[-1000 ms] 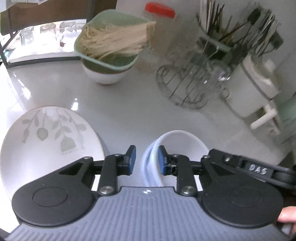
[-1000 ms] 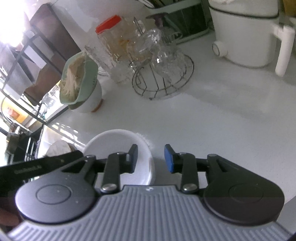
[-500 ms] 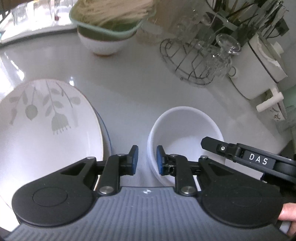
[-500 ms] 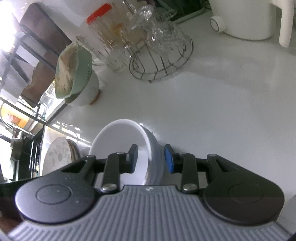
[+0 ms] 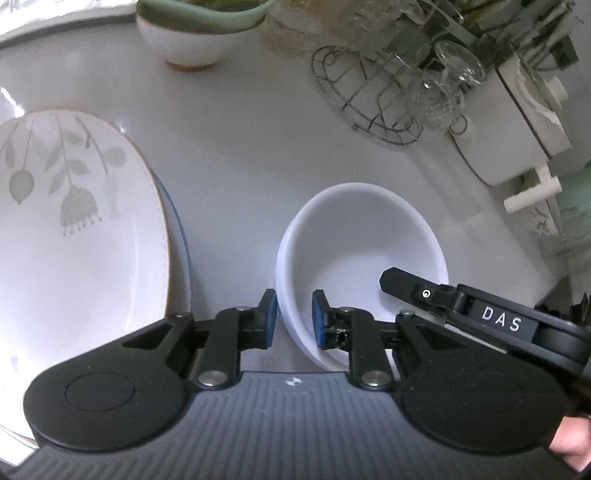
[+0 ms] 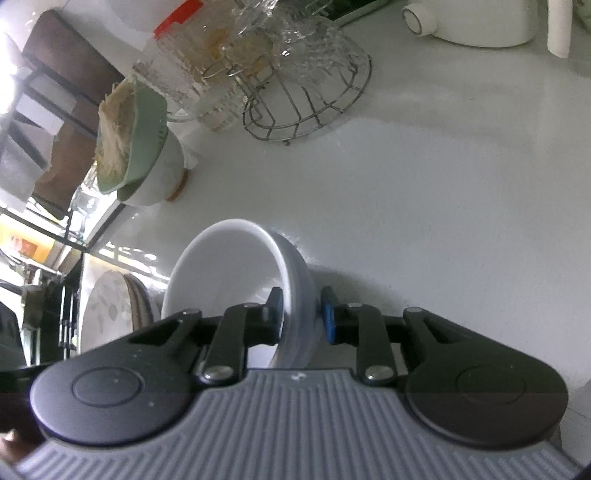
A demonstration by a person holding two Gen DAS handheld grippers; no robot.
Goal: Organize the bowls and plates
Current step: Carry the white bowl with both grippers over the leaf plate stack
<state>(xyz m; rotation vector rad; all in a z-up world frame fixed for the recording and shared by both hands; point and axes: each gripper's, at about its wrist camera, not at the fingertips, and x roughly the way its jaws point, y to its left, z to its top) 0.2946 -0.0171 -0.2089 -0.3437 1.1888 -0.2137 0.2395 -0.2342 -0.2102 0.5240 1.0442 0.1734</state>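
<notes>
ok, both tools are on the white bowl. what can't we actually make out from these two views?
- White bowl: its near wall and base are hidden behind the left tool body in the left wrist view, and behind the right tool body in the right wrist view.
- Floral plate: cut off by the left edge; how many plates lie under it is unclear.
- Green dish: contents cut off by the top edge.
- Wire rack: glassware blurred, uncountable.

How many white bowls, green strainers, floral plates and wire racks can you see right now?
White bowls: 2, the near white bowl and the far white bowl
Green strainer: 1
Floral plate: 1
Wire rack: 1
Total: 5
</notes>
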